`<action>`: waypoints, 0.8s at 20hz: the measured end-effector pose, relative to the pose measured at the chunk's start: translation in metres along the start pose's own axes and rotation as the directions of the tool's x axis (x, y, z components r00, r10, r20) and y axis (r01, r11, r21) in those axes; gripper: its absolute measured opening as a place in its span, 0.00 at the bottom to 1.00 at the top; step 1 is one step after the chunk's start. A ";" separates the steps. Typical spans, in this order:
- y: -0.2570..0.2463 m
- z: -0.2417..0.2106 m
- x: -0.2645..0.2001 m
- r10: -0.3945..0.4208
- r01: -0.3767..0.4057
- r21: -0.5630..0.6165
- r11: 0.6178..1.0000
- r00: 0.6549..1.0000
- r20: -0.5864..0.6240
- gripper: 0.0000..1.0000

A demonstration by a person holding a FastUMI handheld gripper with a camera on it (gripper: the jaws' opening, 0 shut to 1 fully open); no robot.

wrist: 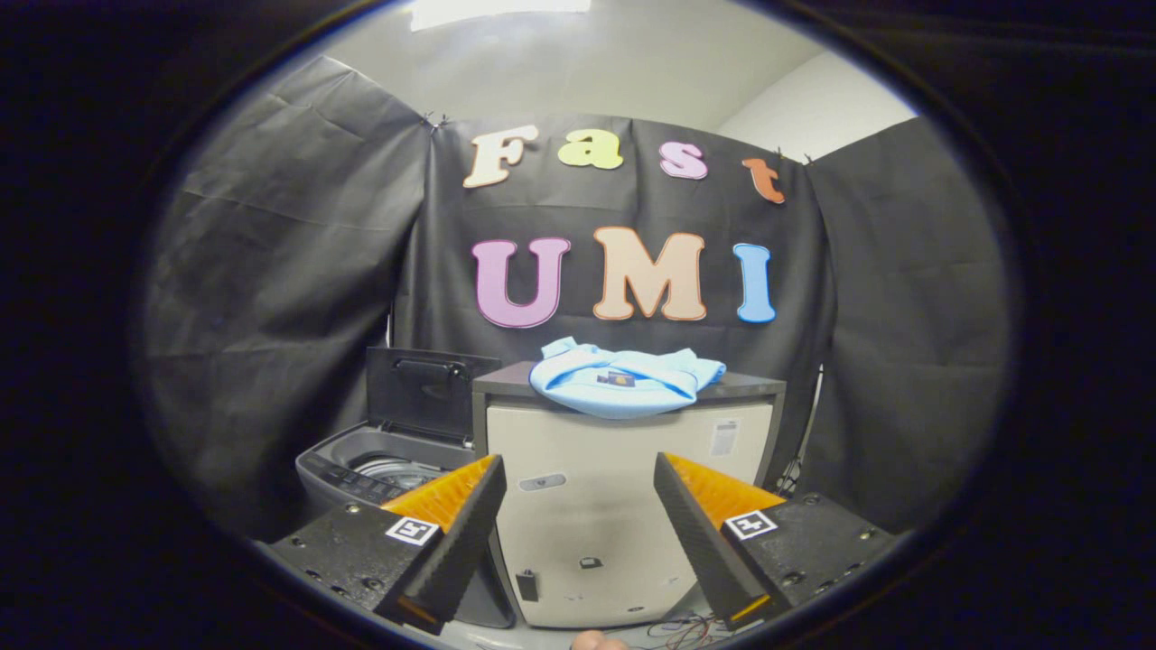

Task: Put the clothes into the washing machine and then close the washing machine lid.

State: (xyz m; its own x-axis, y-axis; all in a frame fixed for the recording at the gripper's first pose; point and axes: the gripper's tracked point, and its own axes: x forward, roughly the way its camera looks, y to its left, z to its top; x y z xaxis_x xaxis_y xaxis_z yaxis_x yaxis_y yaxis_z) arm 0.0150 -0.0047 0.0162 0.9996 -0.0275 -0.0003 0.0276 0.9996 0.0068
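Black cloth walls back a pale cabinet (623, 506) with light blue clothes (625, 379) heaped on top. Beside it, the washing machine (384, 469) stands with lid (424, 393) raised. Hand-held gripper (578, 469) hovers well short, fingers spread wide, holding nothing.

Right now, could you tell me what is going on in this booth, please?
A person is holding a gripper, its fingers open with nothing between them. Beyond the fingers, a light blue garment lies on top of a pale cabinet. Beside the cabinet stands the washing machine with its lid raised. The clothes are not yet in the machine.
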 end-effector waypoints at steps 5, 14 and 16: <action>-0.013 0.011 0.020 -0.027 0.027 0.001 1.000 1.000 -0.016 0.99; -0.022 0.075 0.099 0.001 0.001 0.079 0.997 0.999 -0.033 0.99; -0.025 0.083 0.123 0.000 0.004 0.079 0.997 0.999 -0.054 0.99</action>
State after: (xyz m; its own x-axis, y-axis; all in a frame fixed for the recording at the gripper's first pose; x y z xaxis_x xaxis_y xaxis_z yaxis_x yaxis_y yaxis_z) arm 0.1374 -0.0332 0.0986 0.9982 -0.0273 -0.0542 0.0319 0.9958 0.0859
